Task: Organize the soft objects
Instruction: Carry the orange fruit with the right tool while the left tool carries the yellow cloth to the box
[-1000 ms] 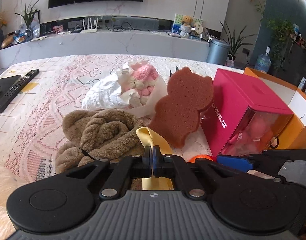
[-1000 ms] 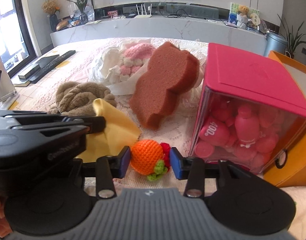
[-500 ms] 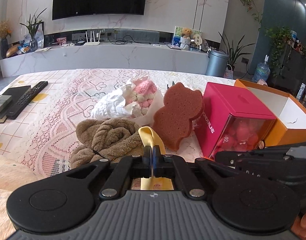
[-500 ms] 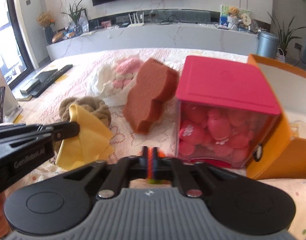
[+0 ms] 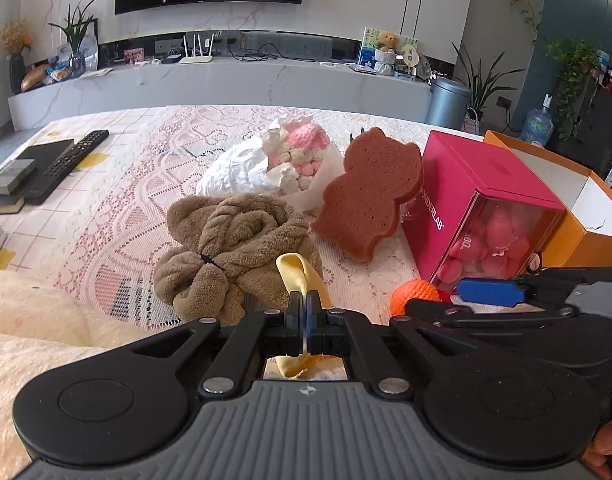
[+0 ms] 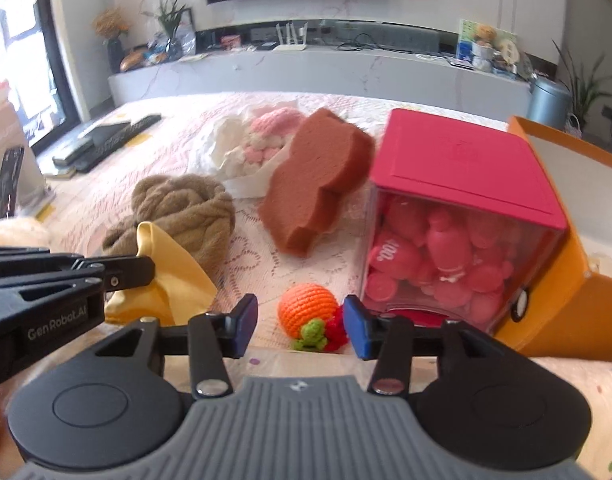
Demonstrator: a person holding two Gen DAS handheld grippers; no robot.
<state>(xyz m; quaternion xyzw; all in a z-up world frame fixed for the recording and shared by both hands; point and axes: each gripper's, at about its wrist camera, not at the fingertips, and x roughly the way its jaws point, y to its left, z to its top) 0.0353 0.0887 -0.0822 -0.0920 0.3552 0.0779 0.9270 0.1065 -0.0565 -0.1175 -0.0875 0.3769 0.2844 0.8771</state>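
My left gripper [image 5: 305, 300] is shut on a yellow cloth [image 5: 294, 270], whose corner hangs from the tips in the right wrist view [image 6: 174, 276]. The jaws of my right gripper [image 6: 300, 322] are opening. An orange crochet ball [image 6: 306, 306] with green and red bits lies on the lace tablecloth between its blue pads, which do not press on it. A brown twisted towel [image 5: 226, 256] sits just behind the yellow cloth. A brown bear-shaped sponge [image 5: 370, 196] leans on a pink box [image 5: 478, 192].
A pink and white crochet bouquet [image 5: 302, 156] in white wrap lies behind the towel. An open orange box [image 5: 586, 216] stands to the right of the pink box. A remote [image 5: 66, 160] and books lie far left. A cream fleece [image 5: 34, 320] covers the near left.
The right jaws stood around the orange ball, closed half a second ago, and have now parted again with the ball lying between them. The left gripper has kept its hold on the yellow cloth.
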